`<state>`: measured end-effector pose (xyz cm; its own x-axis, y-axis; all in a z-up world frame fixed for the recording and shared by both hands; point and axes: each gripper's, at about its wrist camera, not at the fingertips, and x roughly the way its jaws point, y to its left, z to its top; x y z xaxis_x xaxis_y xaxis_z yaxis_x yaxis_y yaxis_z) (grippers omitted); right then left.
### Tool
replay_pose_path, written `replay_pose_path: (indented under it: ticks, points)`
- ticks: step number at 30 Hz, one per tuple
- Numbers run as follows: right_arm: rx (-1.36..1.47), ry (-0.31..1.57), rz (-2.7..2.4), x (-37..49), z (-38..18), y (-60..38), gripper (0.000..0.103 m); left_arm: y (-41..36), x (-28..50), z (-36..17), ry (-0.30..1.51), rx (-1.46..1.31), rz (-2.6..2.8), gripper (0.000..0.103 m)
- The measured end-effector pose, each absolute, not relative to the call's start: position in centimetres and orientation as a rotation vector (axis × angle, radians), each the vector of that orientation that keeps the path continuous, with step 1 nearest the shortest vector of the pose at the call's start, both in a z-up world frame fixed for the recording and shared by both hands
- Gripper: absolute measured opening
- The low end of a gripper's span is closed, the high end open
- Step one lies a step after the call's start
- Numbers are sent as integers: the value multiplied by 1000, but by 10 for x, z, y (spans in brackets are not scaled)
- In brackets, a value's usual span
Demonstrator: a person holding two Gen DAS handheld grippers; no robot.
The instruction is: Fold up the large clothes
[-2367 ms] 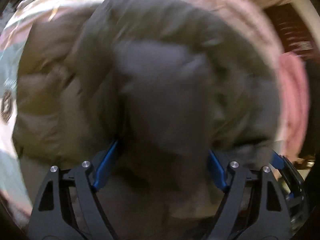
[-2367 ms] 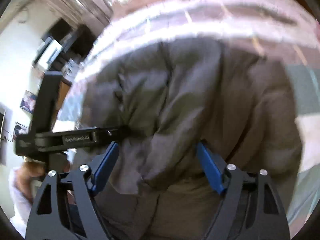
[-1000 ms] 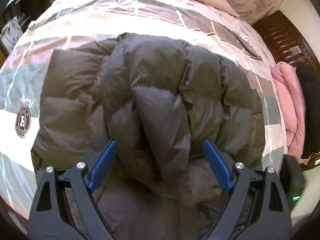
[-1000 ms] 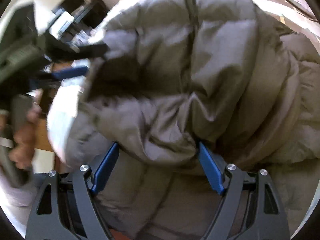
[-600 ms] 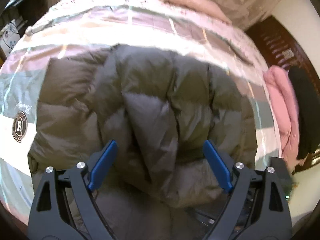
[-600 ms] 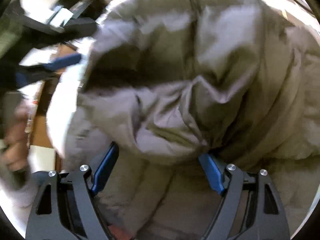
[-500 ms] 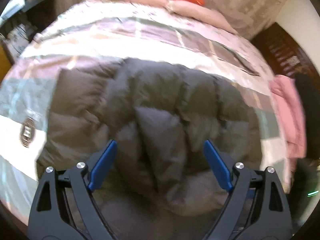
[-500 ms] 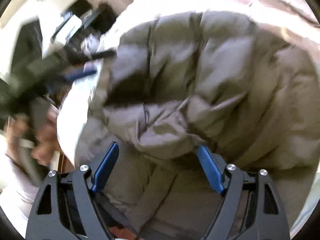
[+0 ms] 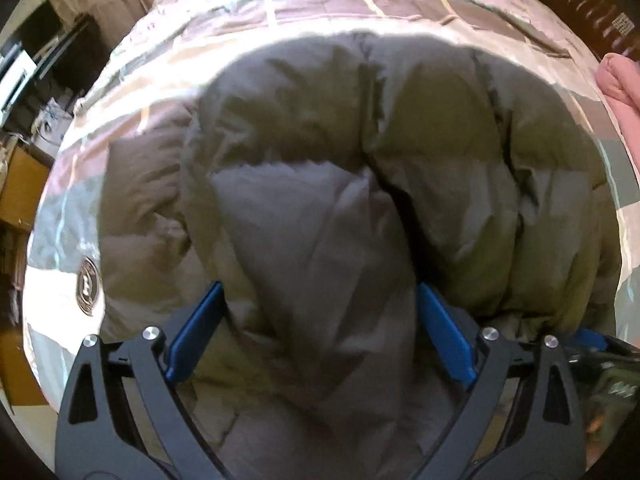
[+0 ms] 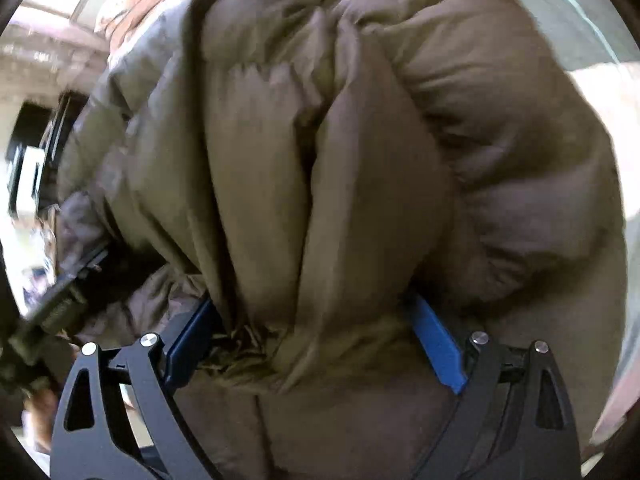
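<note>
A big olive-brown puffer jacket [image 9: 360,168] lies bunched on a pink and grey patchwork bedspread [image 9: 320,4]. My left gripper [image 9: 320,332] has its blue pads [image 9: 196,332] wide apart, with a thick fold of the jacket bulging between them. My right gripper [image 10: 316,336] stands the same way on another thick fold of the jacket [image 10: 320,160], near its gathered hem. The jacket fills the right wrist view. The other gripper shows dimly at the left edge of that view [image 10: 56,304].
A pink folded blanket [image 9: 620,80] lies at the bed's right side by a dark wooden headboard [image 9: 592,4]. Dark furniture and a screen [image 9: 44,56] stand left of the bed. A round logo [image 9: 88,284] marks the bedspread.
Both grippers have moved closer over the jacket and its folds now bulge higher between the jaws. The right wrist view has swung so the jacket fills it.
</note>
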<state>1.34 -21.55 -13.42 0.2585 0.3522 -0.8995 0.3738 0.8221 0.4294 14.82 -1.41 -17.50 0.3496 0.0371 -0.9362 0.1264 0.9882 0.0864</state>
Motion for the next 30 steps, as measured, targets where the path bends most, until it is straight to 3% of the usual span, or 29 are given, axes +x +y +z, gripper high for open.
replay_pose_path:
  ticks: [4,7,11,12,19,30]
  points:
    - [540,1040,-11,15,-53,-216,92,-10,145,-132,1001,104,-50,97]
    - [427,1011,102,43,-23,-198,92,-8,158,-122,997,26,-101,98]
    - [399,1083,114,77,-59,-182,55,8,179,-137,1093,-276,-206,98]
    - [425,1121,114,70,-80,-184,53,10,182,-142,1108,-285,-188,97]
    - [282,1272,17,91,-140,-173,53,16,193,-205,1298,-23,-6,96]
    - [268,1298,23,76,-128,-186,55,12,169,-196,1281,82,17,96]
